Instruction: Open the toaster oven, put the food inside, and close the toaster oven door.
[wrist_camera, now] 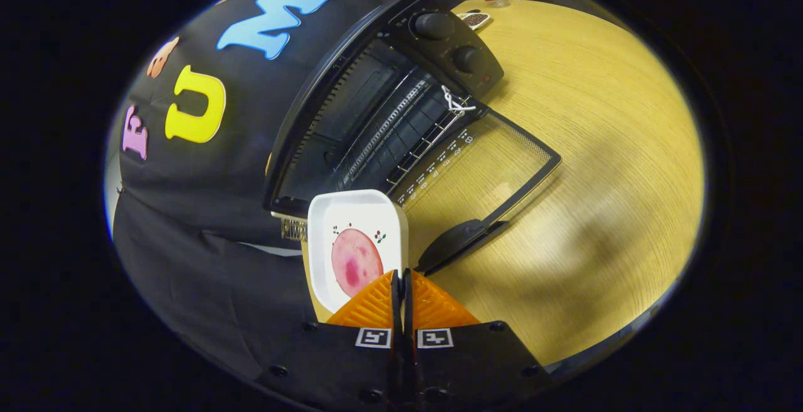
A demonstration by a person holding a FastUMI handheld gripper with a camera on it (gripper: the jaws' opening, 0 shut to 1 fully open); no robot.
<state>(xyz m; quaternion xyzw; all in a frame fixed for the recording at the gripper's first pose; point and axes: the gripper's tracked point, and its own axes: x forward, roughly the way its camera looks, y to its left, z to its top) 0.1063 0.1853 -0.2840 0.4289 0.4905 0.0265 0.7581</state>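
hand-held gripper (401, 283) pinching white dish (357, 242) rim — toaster oven (382, 105) door (483, 174) open

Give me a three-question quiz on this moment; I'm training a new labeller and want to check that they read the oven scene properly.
1. True or false: the toaster oven door is shut.
2. What is the hand-held gripper doing? A) hanging open above the table B) closed on the rim of the white dish C) turning a knob
3. Fill in: the round pink slice of food lies in the ____.

Key
1. False: the door hangs open, lying flat over the wooden table, with the wire rack exposed.
2. B: its fingers pinch the dish's near edge, holding it just ahead of the oven opening.
3. White dish.
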